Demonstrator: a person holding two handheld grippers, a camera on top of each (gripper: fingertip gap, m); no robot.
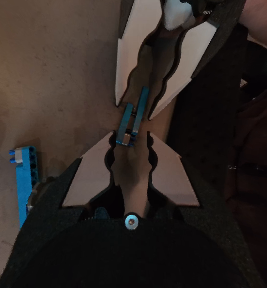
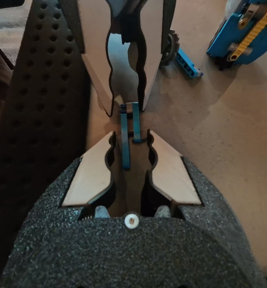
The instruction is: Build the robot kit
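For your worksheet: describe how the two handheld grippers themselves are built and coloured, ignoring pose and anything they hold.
Both the left gripper and right gripper have a black, grainy-textured body, two pale wedge-shaped fingers with wavy black-edged inner faces, and a silvery screw in the middle. No cables or sleeves show.

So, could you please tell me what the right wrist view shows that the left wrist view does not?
Only the right wrist view shows a blue block assembly with a yellow toothed rack and a black cogged wheel. Only the left wrist view shows a white piece with blue pins capping an upright blue beam. Both show the small assembly of two parallel blue beams between the open left gripper and open right gripper, and the tan tabletop.
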